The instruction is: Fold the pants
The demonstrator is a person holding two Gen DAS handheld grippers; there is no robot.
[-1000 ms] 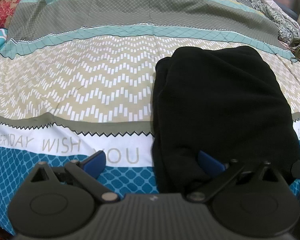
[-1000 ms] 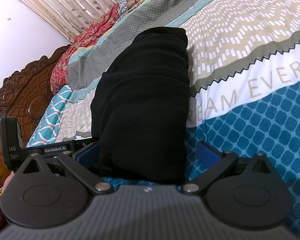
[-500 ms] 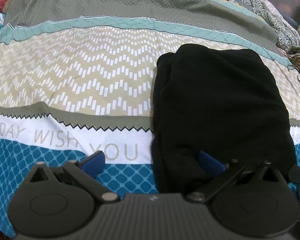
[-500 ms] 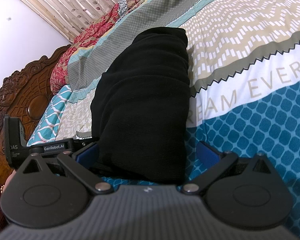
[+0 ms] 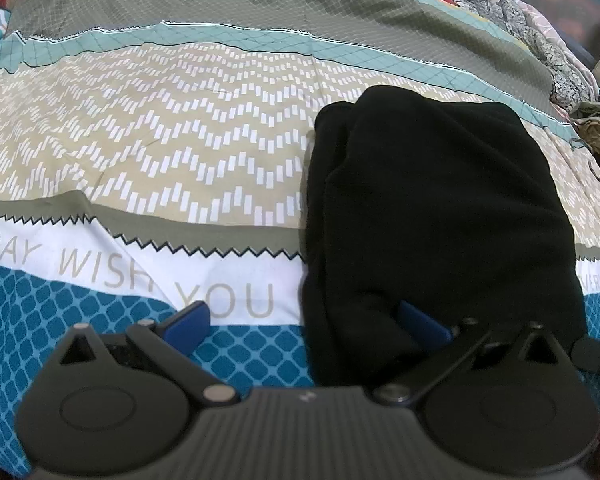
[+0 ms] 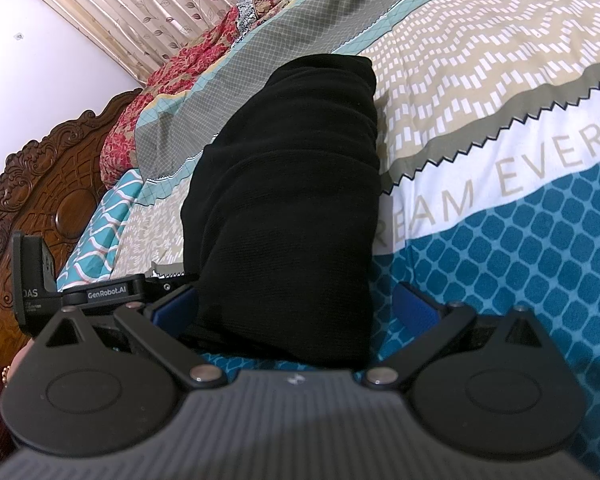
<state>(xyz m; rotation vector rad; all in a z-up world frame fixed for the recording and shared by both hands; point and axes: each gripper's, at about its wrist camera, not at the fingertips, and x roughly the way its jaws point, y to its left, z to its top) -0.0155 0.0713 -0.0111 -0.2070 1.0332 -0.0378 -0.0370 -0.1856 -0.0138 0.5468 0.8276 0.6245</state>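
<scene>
Black knit pants [image 5: 440,216], soft and thick, lie folded into a long compact bundle on the bed, crossing the beige chevron band, the white lettered band and the blue lattice band of the patterned bedspread [image 5: 160,160]. At least two layers show along the left edge in the left wrist view, where one fold sits slightly inside another.

At the near end, the left gripper [image 5: 306,326] has its jaws spread wide, one blue pad over bare bedspread and the other against or over the bundle's near left corner. The right gripper [image 6: 296,304] also has its jaws wide, straddling the near end of the bundle; whether either pad presses the cloth cannot be told.

Judging by this, the step in hand is taking both near corners for another fold toward the far end. To do it well, each gripper should catch every layer at its corner, not only the top one, and both should lift evenly so the bundle does not twist or slide apart.

A carved wooden headboard [image 6: 40,200] and a red floral blanket [image 6: 172,92] lie beyond.
</scene>
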